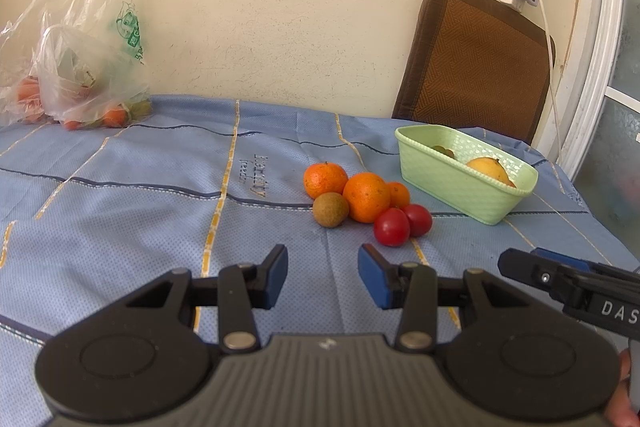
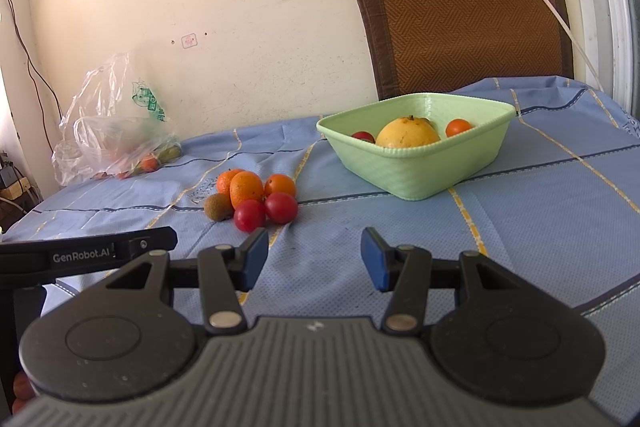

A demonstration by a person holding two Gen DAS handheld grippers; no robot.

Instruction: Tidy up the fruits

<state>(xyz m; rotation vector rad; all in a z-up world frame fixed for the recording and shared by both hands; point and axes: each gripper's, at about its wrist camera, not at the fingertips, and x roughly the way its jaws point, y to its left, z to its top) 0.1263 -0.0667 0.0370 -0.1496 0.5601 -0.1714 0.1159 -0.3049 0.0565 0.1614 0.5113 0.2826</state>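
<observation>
Six loose fruits in a tight cluster on the blue cloth-covered worktop: two glossy red cherry tomatoes at the near edge, a brown fuzzy kiwi-like fruit touching the large round orange, a second mandarin behind, a small orange one tucked at the back right. To their right and further back, apart from the pile, the pale green woven-pattern plastic basket, already holding a big yellow citrus, a small orange fruit and something red.

Left gripper: jaws spread wide, nothing between the blue pads, cluster straight ahead and slightly right of centre. Right gripper: likewise wide open and empty, cluster ahead but off to its left, basket ahead to the right.

Judged nearest and best aligned: left gripper on the tomatoes. No long axis to match on such round fruit; risk of nudging neighbours apart, packed as they are.
</observation>
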